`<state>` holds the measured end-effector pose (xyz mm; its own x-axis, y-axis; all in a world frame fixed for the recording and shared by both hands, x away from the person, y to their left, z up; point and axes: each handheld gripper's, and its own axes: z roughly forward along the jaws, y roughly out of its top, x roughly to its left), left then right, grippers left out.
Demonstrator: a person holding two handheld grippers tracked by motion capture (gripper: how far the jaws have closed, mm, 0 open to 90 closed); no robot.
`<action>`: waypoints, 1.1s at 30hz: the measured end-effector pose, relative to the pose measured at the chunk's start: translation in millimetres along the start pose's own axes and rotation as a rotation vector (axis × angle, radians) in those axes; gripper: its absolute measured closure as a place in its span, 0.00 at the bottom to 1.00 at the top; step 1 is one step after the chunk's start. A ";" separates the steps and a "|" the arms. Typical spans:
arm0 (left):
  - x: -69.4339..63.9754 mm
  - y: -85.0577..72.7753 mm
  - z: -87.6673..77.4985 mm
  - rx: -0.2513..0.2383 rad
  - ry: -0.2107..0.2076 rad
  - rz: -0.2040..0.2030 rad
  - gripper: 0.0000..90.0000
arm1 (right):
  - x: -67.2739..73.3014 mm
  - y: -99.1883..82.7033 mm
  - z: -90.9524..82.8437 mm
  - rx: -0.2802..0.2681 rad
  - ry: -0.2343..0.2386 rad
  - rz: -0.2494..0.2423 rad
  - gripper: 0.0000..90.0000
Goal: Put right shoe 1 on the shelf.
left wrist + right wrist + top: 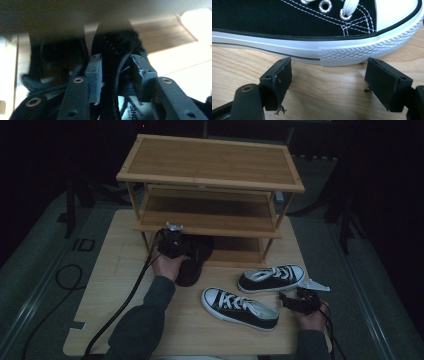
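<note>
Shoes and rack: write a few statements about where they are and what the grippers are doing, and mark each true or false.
1. The wooden rack stands on the table. True.
2. Three black-and-white sneakers lie in front of the rack. False: two, the near sneaker and the far sneaker.
3. The left gripper is at a dark shoe on the bottom shelf. True.
4. The right gripper is clamped on a sneaker. False: its jaws stand open, with bare table between them.
5. The top shelf holds a shoe. False: it is bare.
</note>
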<state>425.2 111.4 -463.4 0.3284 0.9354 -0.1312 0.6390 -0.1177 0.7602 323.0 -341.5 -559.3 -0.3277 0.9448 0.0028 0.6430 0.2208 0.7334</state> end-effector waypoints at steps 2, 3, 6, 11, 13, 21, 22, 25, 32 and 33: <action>0.7 2.4 -7.5 -0.006 -0.028 0.004 0.66 | 0.0 0.0 0.0 0.000 0.000 0.000 0.24; 0.8 3.1 -11.6 -0.011 -0.036 0.011 0.66 | 0.0 0.0 0.0 0.000 0.000 0.000 0.24; 1.2 4.8 -26.9 -0.022 -0.073 0.048 0.66 | 0.0 0.0 0.0 0.000 0.000 0.000 0.24; -0.2 3.2 -56.8 -0.057 -0.115 0.117 0.72 | 0.0 0.0 0.0 0.000 0.000 0.000 0.24; 1.9 1.6 -66.4 -0.061 -0.125 0.122 0.78 | 0.0 0.0 0.0 0.000 0.000 0.000 0.24; 13.6 -10.6 -86.5 -0.045 -0.144 0.134 1.00 | 0.0 0.0 0.0 0.000 0.000 0.000 0.24; 15.7 -14.1 -87.5 -0.047 -0.144 0.130 1.00 | 0.0 0.0 0.0 0.000 0.000 0.000 0.24; 21.9 -27.8 -88.3 -0.040 -0.156 0.114 1.00 | 0.0 0.0 0.0 0.000 0.000 0.000 0.24; 22.0 -60.5 -85.0 0.016 -0.152 0.134 1.00 | 0.1 0.0 0.0 0.000 0.000 0.000 0.24; 20.7 -64.4 -84.1 0.026 -0.152 0.142 1.00 | 0.1 0.0 0.0 0.000 0.000 0.000 0.24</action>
<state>332.4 166.4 -461.5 0.5164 0.8479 -0.1199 0.5957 -0.2550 0.7617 323.0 -341.4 -559.3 -0.3273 0.9449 0.0026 0.6431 0.2208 0.7333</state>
